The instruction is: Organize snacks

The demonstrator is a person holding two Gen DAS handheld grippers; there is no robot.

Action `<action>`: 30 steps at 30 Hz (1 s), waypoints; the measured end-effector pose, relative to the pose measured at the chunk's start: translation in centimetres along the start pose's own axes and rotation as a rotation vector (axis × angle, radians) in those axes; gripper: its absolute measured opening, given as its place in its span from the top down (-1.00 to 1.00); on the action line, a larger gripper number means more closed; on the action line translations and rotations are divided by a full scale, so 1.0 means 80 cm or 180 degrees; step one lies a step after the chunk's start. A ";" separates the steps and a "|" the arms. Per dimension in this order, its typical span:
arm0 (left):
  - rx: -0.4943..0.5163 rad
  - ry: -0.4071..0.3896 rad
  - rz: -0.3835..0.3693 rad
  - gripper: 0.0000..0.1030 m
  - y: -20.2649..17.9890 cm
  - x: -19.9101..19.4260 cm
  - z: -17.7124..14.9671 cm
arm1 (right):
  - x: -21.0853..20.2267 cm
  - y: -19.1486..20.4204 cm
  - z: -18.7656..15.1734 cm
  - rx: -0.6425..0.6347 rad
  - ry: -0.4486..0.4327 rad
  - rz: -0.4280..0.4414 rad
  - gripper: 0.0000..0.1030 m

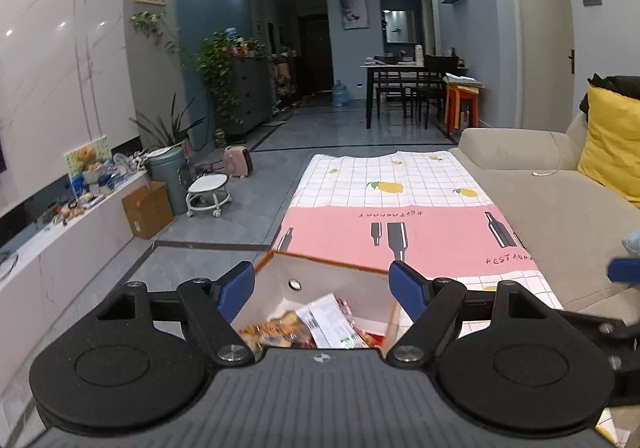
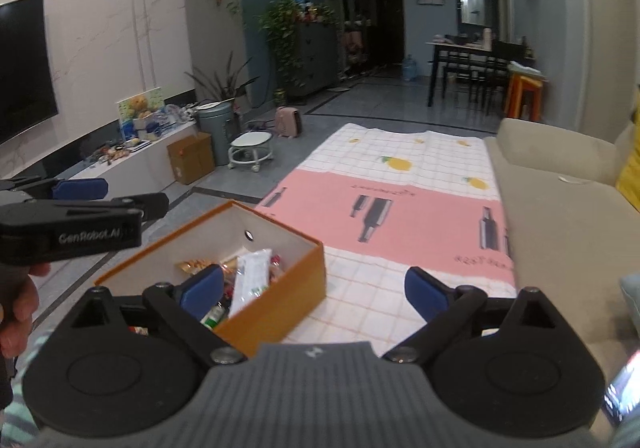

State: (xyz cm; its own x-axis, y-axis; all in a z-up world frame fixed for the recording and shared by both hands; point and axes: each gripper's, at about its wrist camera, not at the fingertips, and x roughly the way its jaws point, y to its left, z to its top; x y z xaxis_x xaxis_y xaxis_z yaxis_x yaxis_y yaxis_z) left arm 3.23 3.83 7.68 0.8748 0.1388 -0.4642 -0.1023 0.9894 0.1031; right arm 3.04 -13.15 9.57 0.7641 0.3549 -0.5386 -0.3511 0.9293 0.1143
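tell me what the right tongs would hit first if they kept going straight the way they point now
Probably the tablecloth just right of the box. The right tongs are open and empty; depth is unclear, so the box corner might come first.

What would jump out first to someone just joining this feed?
The orange box full of snack packets sits at the near end of the patterned tablecloth, right ahead of both cameras. The right gripper hangs above it, jaws wide and empty, and the left gripper also stands open. A beige sofa borders the cloth on the right.
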 end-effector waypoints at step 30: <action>0.0138 0.0896 0.0007 -0.74 -0.040 0.021 -0.085 | 0.015 -0.004 -0.110 0.0014 0.0201 -0.0317 -0.87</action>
State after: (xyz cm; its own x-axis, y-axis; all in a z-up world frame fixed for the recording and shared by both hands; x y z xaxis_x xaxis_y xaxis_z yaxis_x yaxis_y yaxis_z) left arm 1.82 1.21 0.55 0.7079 0.1534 -0.6894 -0.0784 0.9872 0.1391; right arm -0.67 -13.93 1.57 0.7595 0.2538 -0.5989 -0.2726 0.9602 0.0612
